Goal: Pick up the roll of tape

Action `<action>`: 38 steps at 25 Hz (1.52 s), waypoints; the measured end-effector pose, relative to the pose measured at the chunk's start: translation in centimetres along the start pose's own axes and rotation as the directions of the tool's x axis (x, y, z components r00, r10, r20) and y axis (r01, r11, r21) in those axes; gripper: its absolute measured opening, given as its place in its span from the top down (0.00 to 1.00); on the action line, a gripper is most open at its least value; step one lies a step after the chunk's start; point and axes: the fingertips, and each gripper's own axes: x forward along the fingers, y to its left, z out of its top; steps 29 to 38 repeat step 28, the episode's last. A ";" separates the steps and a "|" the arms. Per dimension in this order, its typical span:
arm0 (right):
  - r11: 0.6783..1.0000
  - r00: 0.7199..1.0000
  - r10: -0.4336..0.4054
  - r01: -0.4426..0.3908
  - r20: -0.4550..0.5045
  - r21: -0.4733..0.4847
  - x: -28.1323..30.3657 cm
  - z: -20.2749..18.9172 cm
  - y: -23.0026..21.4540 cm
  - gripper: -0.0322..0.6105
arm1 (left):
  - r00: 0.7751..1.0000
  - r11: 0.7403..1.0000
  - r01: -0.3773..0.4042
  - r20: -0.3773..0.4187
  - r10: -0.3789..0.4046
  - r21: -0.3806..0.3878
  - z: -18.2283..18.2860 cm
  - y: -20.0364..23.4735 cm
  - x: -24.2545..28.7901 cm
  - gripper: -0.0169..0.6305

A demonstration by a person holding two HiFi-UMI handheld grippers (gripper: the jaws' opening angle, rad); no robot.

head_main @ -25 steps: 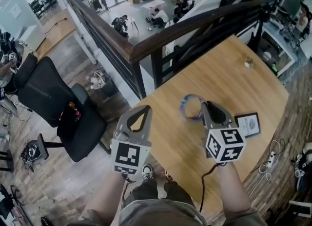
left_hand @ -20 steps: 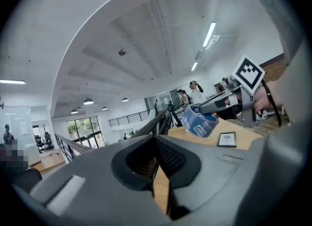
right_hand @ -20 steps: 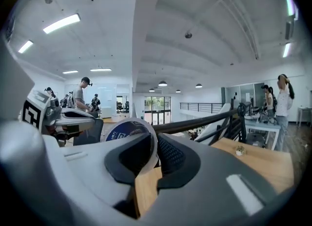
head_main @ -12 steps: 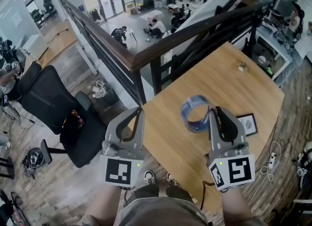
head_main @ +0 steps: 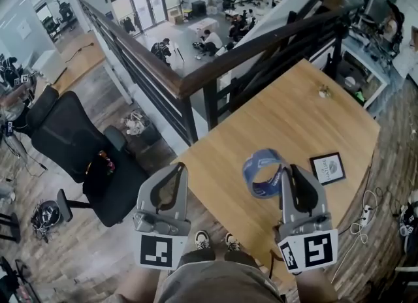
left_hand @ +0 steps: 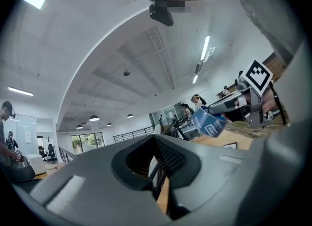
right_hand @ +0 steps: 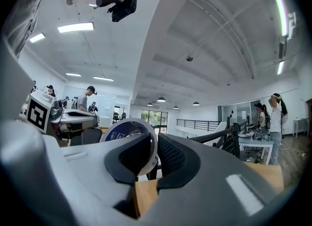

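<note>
The right hand-held gripper (head_main: pixel 286 172) has its jaws clamped on the wall of the blue roll of tape (head_main: pixel 262 172). The roll hangs in the air over the near part of the wooden bench (head_main: pixel 294 112), clear of the top as far as I can see, with a small framed card (head_main: pixel 328 168) lying off to one side. The left hand-held gripper (head_main: pixel 177 168) is pinched together on nothing, out past the bench's edge. To my eye the pick-up is done, and all that's left is keeping the grip steady.
</note>
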 end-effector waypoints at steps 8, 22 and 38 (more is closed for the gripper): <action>0.999 0.999 0.003 -0.005 -0.052 -0.040 -0.2 -2.1 0.9 0.87 | 0.999 0.997 0.042 0.023 -0.043 0.059 -0.3 -1.2 -0.7 0.97; 1.000 0.998 0.004 -0.006 -0.069 -0.026 0.1 -2.4 0.6 0.87 | 0.999 0.997 0.049 0.014 -0.050 0.063 -0.1 -1.1 -0.5 0.97; 1.000 0.997 0.010 -0.011 -0.079 -0.009 0.4 -2.6 0.5 0.87 | 0.999 0.997 0.050 0.010 -0.051 0.052 -0.2 -1.1 -0.3 0.97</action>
